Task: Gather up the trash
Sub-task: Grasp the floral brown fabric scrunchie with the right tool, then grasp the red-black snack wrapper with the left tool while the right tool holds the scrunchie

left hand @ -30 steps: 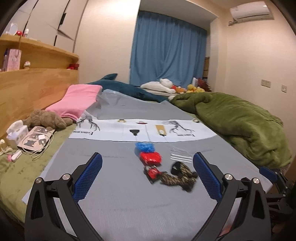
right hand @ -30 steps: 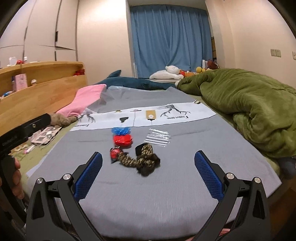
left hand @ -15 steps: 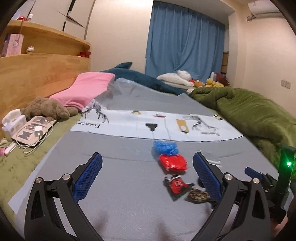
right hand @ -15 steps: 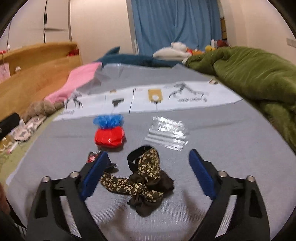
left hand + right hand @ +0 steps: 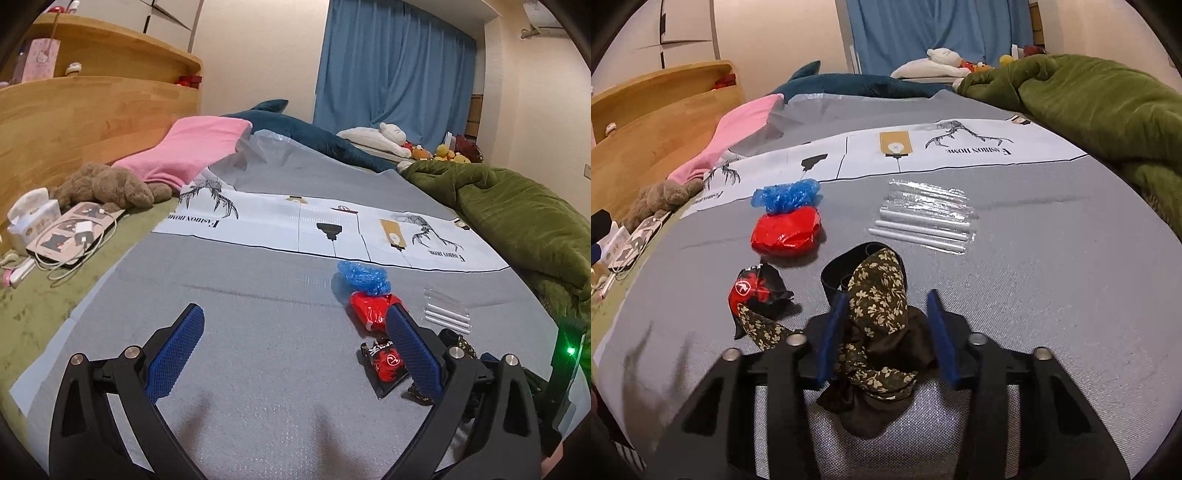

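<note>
A: Where's your right gripper [image 5: 884,332]?
B: Its fingers are closing around the floral cloth [image 5: 877,314] on the bed [image 5: 1052,295], not yet pressing it.
A: Your left gripper [image 5: 291,354]?
B: Wide open, empty, beside the red wrapper [image 5: 373,310].

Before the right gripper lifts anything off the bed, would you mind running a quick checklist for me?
1. Floral fabric piece between the right gripper's closing jaws: ok.
2. Pads pressing it firmly: cannot tell.
3. Black-and-red wrapper outside the jaws: ok, though the fabric's tail lies against it.
4. Left gripper open and empty: ok.
5. Red wrapper, blue plastic wad and clear straw packet still to collect: not ok.
</note>
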Demonstrator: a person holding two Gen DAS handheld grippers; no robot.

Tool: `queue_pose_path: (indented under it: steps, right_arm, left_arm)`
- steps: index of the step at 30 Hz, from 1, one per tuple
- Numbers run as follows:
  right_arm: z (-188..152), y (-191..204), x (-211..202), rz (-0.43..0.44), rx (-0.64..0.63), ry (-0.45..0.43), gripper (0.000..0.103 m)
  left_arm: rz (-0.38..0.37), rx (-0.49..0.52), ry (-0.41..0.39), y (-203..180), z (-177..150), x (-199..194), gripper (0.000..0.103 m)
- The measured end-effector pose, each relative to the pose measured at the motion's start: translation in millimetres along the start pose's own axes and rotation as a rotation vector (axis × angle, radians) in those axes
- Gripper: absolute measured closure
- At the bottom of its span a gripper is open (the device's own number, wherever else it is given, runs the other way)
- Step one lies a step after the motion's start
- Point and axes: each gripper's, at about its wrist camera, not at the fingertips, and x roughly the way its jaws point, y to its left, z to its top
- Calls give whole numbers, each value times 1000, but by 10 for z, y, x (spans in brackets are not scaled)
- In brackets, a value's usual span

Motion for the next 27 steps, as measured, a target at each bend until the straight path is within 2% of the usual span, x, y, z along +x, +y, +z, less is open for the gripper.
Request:
queue_pose_path:
  steps: [2,5,6,11,16,19,22,27]
  right_arm:
    - [-10,10,30,6,-4,17,74]
    - [-12,11,51,15,-8,25,94]
    - [-9,17,26,18,-11,12,95]
    - [39,67,-255,-19,-44,-113,96]
    - [247,-126,-518,-69,-20,-209,96]
    - [353,-277,-628,-82,1,-228,96]
    - [372,-338,-676,-88,-13,-223,96]
    - [309,-427,-735,-96,-6,-223,96]
  left_arm:
    - [5,0,2,2,-9,14,8]
    - [5,0,2,-14,-23,13,8]
    - [2,3,4,-18,-22,18,8]
    - [-31,41,-7,-133,-67,23,8]
    - [-95,53,-12,-282,-154,78,8]
    - [-126,60,-1,-399,-207,190,8]
    - [-113,93,19,-563,-281,375,8]
    - [-119,116,110,-797,-383,696,8]
